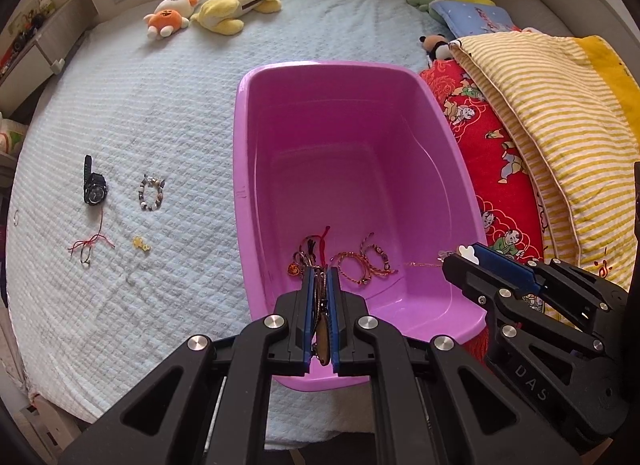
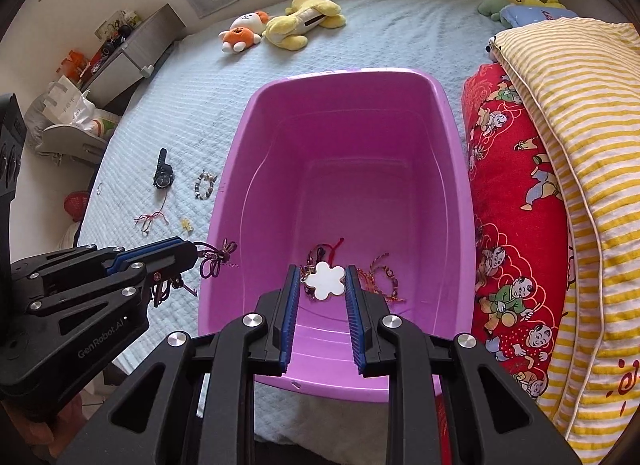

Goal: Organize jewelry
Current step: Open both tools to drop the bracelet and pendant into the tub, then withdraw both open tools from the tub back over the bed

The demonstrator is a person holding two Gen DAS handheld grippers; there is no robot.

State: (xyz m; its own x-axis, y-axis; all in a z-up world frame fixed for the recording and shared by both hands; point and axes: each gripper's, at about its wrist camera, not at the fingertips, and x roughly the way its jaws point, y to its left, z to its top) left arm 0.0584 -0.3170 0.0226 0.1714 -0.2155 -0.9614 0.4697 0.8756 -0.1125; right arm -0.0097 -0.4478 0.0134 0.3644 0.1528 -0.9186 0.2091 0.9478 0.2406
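Jewelry is hanging over the purple tub (image 2: 448,137), ready for dropping.
Left gripper (image 1: 320,285) is squeezing a knotted cord charm (image 2: 218,259); right gripper (image 2: 322,279) is pinching a white flower pendant (image 2: 326,279); cords may be snagging on the pads.

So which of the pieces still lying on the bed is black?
The wristwatch, farthest left beside the beaded bracelet; the others are pale beads, red string or yellow.
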